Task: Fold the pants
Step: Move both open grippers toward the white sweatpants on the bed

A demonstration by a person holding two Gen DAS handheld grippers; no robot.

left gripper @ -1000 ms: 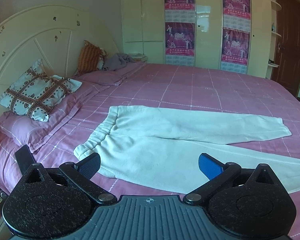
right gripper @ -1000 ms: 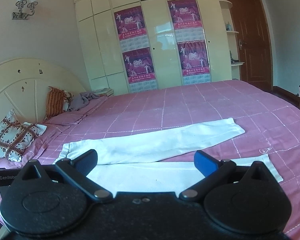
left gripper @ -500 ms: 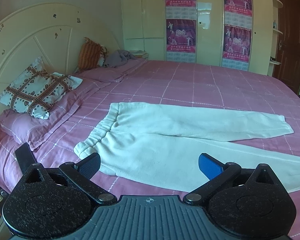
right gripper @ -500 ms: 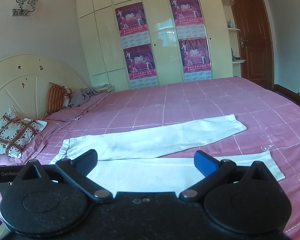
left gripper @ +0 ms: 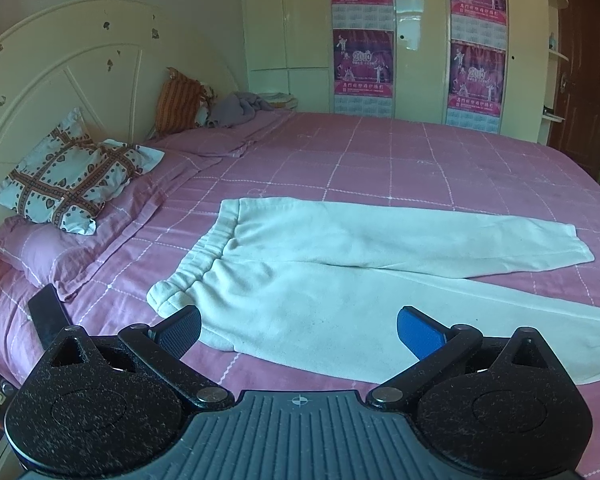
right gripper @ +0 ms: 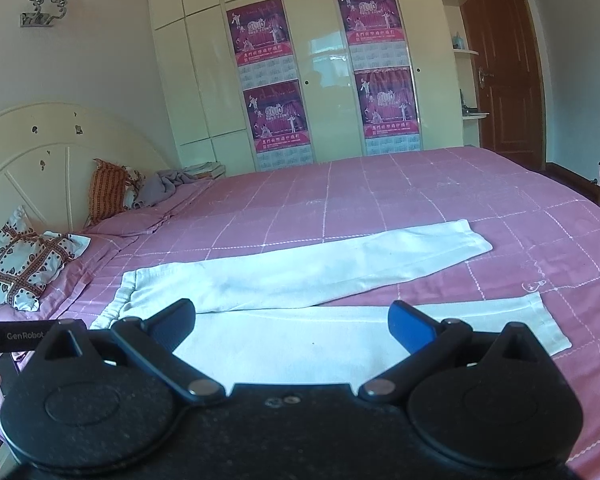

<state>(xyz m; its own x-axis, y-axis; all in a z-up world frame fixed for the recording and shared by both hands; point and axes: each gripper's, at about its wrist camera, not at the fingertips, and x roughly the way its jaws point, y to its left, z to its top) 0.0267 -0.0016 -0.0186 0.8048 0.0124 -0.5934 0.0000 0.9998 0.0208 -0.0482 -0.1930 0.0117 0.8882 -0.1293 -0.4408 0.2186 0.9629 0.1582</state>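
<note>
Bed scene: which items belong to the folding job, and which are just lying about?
Job: white pants, left gripper, right gripper, both open over the pants.
Lying about: patterned pillow, orange cushion, grey cloth, posters.

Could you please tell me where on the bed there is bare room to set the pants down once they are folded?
Bare bedspread runs from the far leg of the white pants to the wardrobe, and beyond the cuffs at the foot. The headboard end is crowded: patterned pillow, orange cushion, grey garment.
</note>
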